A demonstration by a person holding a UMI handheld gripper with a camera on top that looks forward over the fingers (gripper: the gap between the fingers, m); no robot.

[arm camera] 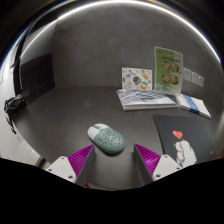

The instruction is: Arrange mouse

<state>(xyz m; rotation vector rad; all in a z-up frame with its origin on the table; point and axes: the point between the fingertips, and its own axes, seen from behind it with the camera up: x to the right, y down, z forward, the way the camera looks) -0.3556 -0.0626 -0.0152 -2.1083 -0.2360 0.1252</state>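
A pale green and white speckled mouse lies on the grey table, just ahead of the fingers and a little left of the gap's middle. My gripper is open and empty, its magenta pads spread wide behind the mouse, not touching it. A dark mouse mat with a small red heart and a white figure lies to the right of the right finger.
A stack of booklets and papers lies beyond the mouse, with an upright green card behind it. A black cable and clamp sit at the far left. A dark panel stands on the back wall.
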